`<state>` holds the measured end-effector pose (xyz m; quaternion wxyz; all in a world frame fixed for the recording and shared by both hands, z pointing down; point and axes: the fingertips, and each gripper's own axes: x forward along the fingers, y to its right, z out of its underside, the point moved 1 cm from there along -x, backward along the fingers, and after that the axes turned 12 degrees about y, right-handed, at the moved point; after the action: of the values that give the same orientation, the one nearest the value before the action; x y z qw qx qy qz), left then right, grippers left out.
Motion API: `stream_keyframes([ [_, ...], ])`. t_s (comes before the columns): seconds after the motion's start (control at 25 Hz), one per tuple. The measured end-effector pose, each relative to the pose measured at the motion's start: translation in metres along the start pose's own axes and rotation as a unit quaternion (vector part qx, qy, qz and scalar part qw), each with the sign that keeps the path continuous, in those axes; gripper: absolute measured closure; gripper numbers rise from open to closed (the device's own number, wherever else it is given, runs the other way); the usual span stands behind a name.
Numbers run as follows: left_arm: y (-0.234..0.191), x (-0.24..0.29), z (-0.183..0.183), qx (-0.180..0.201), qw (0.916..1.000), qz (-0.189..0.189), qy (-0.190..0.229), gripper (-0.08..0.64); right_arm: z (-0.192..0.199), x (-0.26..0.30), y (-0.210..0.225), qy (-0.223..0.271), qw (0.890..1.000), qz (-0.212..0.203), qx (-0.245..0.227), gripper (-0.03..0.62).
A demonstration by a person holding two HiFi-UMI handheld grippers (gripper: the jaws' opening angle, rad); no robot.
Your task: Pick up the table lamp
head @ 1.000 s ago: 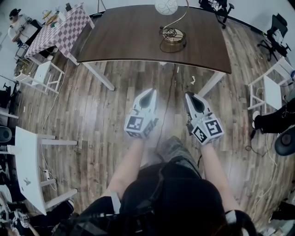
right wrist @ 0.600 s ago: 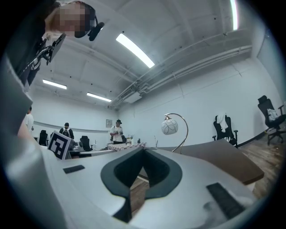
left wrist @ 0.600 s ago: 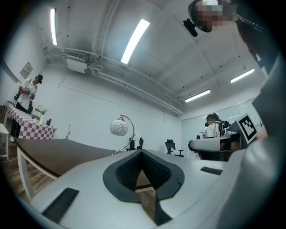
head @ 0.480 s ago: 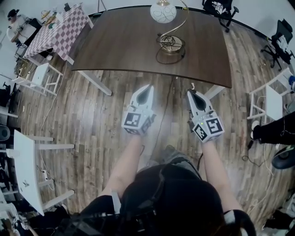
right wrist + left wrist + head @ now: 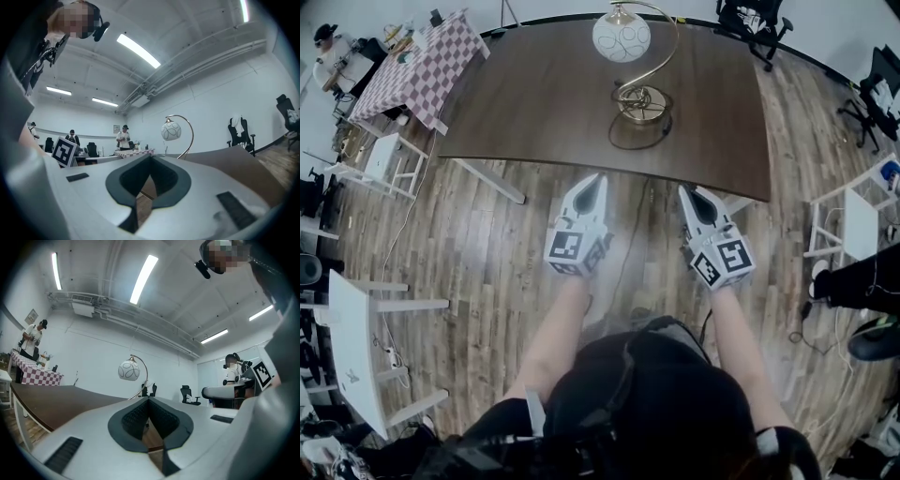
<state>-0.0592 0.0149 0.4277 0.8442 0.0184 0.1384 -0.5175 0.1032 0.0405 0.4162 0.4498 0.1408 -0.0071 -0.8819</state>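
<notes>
Table lamp (image 5: 621, 37): one, upright on the far half of a dark wooden table (image 5: 525, 103); round white patterned shade hanging from a curved gold-coloured arm over a round base, with a dark cord (image 5: 630, 139) looped on the tabletop at the base. Nothing touches it. Left gripper (image 5: 592, 180): held level at the end of a bare forearm, tip at the table's near edge and pointing toward the lamp; jaws closed together, with nothing between them. Right gripper (image 5: 688, 192): held level alongside the left, a gap between the two, tip likewise at the near edge; jaws pressed together and empty. Both are well apart from the lamp, which shows beyond the closed jaws in each gripper view. Floor (image 5: 487, 244): wood planks. Second table with a red-and-white checked cloth (image 5: 417, 66): upper left in the head view, small items on top, a person (image 5: 333, 47) beside it. White chair (image 5: 853, 202): at the right. Black office chair (image 5: 750, 19): behind the dark table.
</notes>
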Motion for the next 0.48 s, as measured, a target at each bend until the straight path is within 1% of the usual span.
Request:
stream_keyframes([
  [0.24, -0.001, 0.024, 0.008, -0.002, 1.0000, -0.004, 0.003, 0.560, 0.007, 0.012, 0.022, -0.008, 1.000, -0.002, 0.002, 0.589],
  [0.48, -0.013, 0.036, 0.017, -0.006, 0.9999, -0.010, -0.004, 0.560, 0.015, 0.035, 0.025, -0.014, 1.000, -0.013, 0.006, 0.589],
])
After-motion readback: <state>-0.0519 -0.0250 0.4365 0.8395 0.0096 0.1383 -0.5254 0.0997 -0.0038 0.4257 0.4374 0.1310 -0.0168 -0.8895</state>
